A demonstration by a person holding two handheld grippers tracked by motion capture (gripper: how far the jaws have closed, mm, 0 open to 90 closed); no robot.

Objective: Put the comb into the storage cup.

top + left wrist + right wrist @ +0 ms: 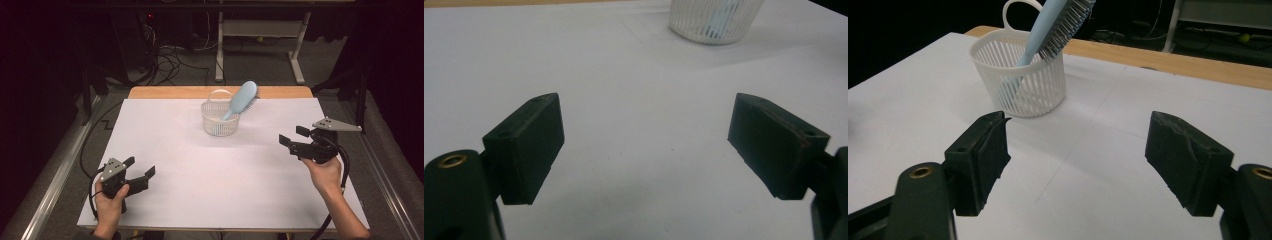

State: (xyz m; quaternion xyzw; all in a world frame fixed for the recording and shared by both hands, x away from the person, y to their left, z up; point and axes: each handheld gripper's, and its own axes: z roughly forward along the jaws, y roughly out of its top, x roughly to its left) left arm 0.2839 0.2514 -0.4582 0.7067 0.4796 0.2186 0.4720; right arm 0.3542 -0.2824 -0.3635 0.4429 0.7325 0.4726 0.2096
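A white slatted basket (220,120) stands upright at the far middle of the white table (200,165). A light blue hairbrush (243,98) leans in it, handle down, bristled head sticking out to the upper right. In the right gripper view the basket (1020,80) and hairbrush (1053,27) sit ahead and to the left. My left gripper (139,167) is open and empty at the near left, held in a hand. My right gripper (293,135) is open and empty at the right, pointing left toward the basket. The basket's lower part (714,20) appears far ahead in the left gripper view.
A wooden strip (165,92) edges the table's far side. Beyond it are a white desk frame (260,35) and tangled cables (170,55) on the floor. Metal rails (55,175) run along both table sides. White table surface lies between the grippers and the basket.
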